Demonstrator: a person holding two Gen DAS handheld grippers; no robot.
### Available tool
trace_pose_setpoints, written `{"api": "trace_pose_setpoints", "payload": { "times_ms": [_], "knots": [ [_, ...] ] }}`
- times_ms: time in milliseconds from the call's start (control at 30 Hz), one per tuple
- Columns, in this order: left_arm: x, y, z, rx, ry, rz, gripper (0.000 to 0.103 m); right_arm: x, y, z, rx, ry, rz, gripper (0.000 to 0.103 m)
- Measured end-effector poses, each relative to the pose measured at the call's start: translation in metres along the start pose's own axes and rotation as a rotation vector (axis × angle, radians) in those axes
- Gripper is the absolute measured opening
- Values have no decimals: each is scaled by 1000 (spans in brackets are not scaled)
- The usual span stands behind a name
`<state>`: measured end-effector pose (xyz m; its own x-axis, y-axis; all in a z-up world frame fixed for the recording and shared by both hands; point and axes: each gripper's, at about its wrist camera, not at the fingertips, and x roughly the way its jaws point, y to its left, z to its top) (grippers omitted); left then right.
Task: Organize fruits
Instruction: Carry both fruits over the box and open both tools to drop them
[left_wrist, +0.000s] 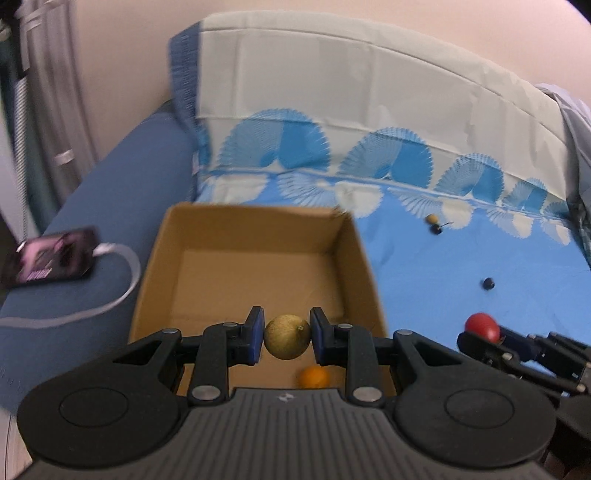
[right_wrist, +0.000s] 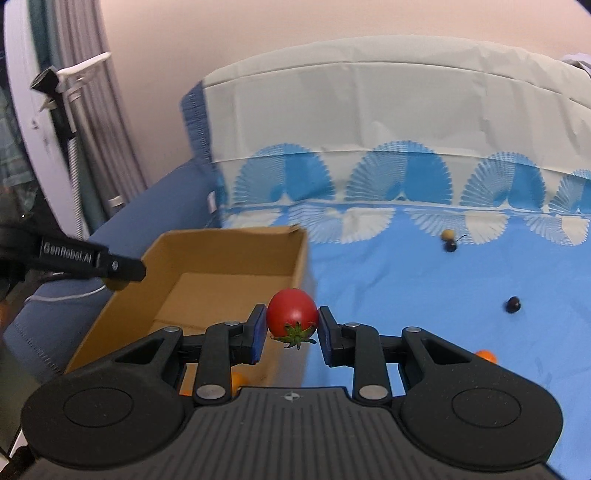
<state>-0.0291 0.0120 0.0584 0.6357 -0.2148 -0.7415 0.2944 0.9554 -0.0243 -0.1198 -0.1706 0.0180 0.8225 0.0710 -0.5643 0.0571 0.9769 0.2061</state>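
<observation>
My left gripper is shut on a round yellow-brown fruit and holds it above the near part of an open cardboard box. An orange fruit lies in the box below it. My right gripper is shut on a red tomato with a green calyx, just right of the box, above its near right wall. In the left wrist view the tomato shows at the right. The left gripper's finger reaches over the box's left wall.
The box sits on a blue patterned sheet over a sofa. A small yellow fruit and two dark fruits lie on the sheet, and an orange one nearer. A phone with a cable lies on the blue armrest.
</observation>
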Motion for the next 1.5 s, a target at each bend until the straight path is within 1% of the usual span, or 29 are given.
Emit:
{"api": "trace_pose_setpoints", "payload": {
  "times_ms": [100,200,300,433,700,900,1133,1300,1500],
  "knots": [
    [-14,17,-21,-19,8,12,30,-10,21,-11,-29,2,16,30],
    [-21,30,-36,-37,17,17,30,-15,34,-18,-41,14,25,30],
    [-24,39,-46,-54,24,17,30,-17,46,-24,-59,27,30,30],
    [-19,49,-52,-60,39,18,30,-9,58,-29,-79,58,39,30],
    [11,60,-47,-59,68,40,30,21,75,-29,-128,103,38,30],
    [43,65,-47,-55,121,47,30,47,77,-30,-138,147,33,30],
    [75,61,-48,-15,170,47,30,77,76,-37,-139,205,30,30],
    [99,58,-54,4,221,45,30,95,76,-44,-150,243,26,31],
    [118,63,-58,11,253,46,30,110,77,-46,-166,262,27,31]
  ]
}}
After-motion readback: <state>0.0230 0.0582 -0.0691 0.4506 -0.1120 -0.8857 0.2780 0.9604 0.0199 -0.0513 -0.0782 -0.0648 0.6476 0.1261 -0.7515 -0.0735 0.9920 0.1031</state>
